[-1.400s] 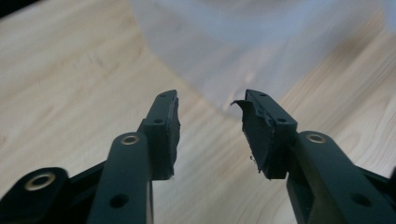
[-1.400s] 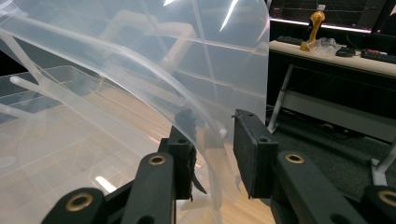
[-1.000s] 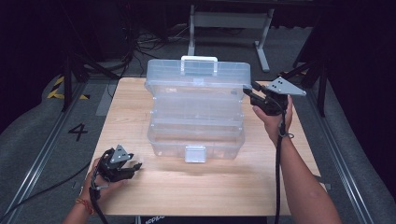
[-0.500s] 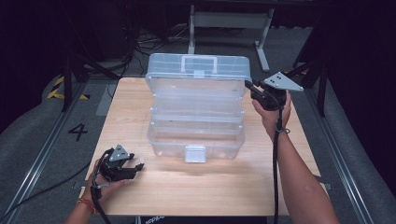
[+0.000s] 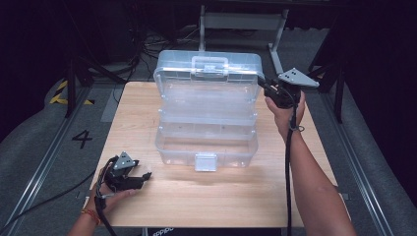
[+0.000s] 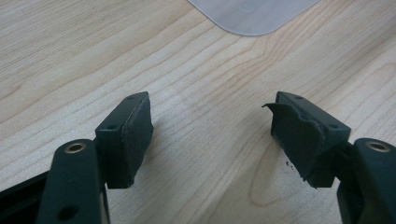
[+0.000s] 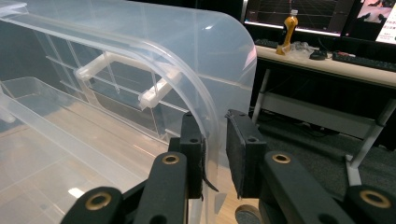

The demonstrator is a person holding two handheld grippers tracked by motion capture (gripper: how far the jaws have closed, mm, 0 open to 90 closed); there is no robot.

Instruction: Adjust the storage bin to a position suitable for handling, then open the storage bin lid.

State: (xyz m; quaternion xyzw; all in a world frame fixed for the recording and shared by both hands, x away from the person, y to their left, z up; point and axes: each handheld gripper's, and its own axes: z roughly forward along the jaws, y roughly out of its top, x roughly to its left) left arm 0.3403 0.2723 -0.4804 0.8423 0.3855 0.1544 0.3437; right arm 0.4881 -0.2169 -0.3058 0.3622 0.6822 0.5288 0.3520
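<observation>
Lid (image 5: 209, 73) of the clear plastic organiser box (image 5: 206, 142) stands swung up at the far edge of the surface (image 5: 221, 196), its long axis running left to right, carry handle (image 5: 210, 64) on top. The box itself sits mid-surface, slightly toward the far edge, with its stepped trays fanned open and the front latch (image 5: 205, 161) facing the near edge.

The right gripper (image 5: 268, 88) is at the lid's right end, and the right gripper view shows the curved rim (image 7: 212, 116) running between its fingers (image 7: 192, 154); they have just been closing and now pinch the plastic wall or are all but on it (the left pad seems to touch, the right one may keep a sliver of gap). So the lid lies directly in those fingers, stretching away leftward from them, and any swing of it would pivot about the hinge line along the box's back.

The left gripper (image 5: 142, 177) rests near the front left corner of the surface, well apart from the box; its fingers (image 6: 133, 130) have just been spreading and hold nothing, bare wood between them. A rounded clear corner (image 6: 252, 16) shows ahead of it, cut off by the frame.

The hinge is hidden behind the trays, and whether the compartments hold anything is hard to tell through the plastic.
</observation>
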